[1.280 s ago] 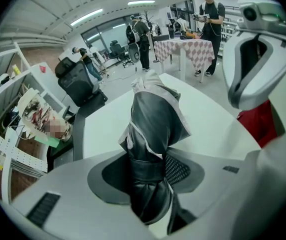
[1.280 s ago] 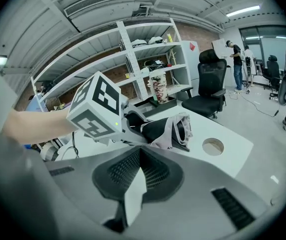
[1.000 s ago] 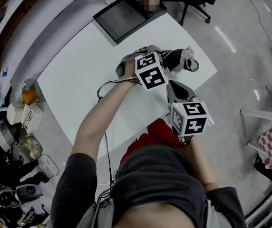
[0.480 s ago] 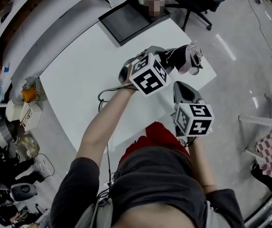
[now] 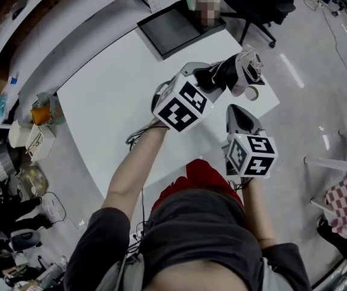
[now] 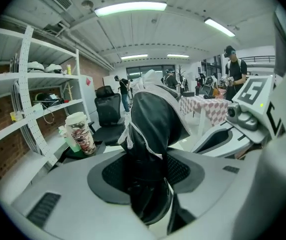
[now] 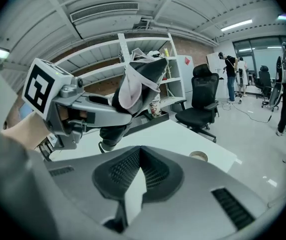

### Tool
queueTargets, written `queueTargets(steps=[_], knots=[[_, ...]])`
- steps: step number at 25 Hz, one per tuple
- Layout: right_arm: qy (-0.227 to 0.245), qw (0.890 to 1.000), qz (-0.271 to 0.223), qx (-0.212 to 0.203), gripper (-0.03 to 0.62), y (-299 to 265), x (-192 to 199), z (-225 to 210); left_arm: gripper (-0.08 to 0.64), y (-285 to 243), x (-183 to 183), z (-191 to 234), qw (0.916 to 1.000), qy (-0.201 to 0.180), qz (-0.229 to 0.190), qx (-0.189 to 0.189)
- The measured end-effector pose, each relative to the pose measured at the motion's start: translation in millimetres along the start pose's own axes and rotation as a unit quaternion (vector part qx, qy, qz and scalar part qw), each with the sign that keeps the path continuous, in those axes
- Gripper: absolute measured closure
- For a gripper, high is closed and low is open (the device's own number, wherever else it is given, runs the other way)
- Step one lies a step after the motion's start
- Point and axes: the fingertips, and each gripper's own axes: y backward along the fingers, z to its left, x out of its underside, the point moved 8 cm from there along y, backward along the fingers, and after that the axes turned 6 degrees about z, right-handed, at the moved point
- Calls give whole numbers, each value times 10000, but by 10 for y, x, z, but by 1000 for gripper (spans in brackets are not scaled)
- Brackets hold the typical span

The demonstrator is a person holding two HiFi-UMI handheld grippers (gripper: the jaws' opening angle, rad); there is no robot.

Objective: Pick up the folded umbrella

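The folded umbrella (image 5: 229,71), black with a pale strap end, hangs above the white table (image 5: 110,96). My left gripper (image 5: 208,77) is shut on it, the handle end between the jaws and the canopy end sticking out past them. The left gripper view has the dark bundle (image 6: 150,129) filling the space between the pads. My right gripper (image 5: 238,110) hovers just right of it near the table's front edge, jaws together with nothing between them. From the right gripper view (image 7: 139,156), the umbrella (image 7: 135,84) is tilted up in the left gripper (image 7: 83,109).
A roll of tape (image 5: 252,93) lies at the table's right corner. A dark tray (image 5: 176,29) with a cup (image 6: 80,134) sits at the far edge, an office chair (image 7: 203,96) beyond it. A cable (image 5: 138,135) trails off the near side. Cluttered shelves stand left.
The left gripper has risen off the table with the umbrella and rolled, so the bundle now tilts up and to the right. The right gripper has risen slightly.
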Motion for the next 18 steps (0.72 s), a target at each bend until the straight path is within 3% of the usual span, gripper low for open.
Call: queueTargets(steps=[11, 18], knots=[[87, 9996, -236, -98, 574, 42, -122, 138, 371, 408, 121, 35, 9943, 888, -548, -228], [228, 9986, -385, -275, 574, 56, -246, 303, 371, 707, 224, 59, 9807, 1574, -1084, -411]])
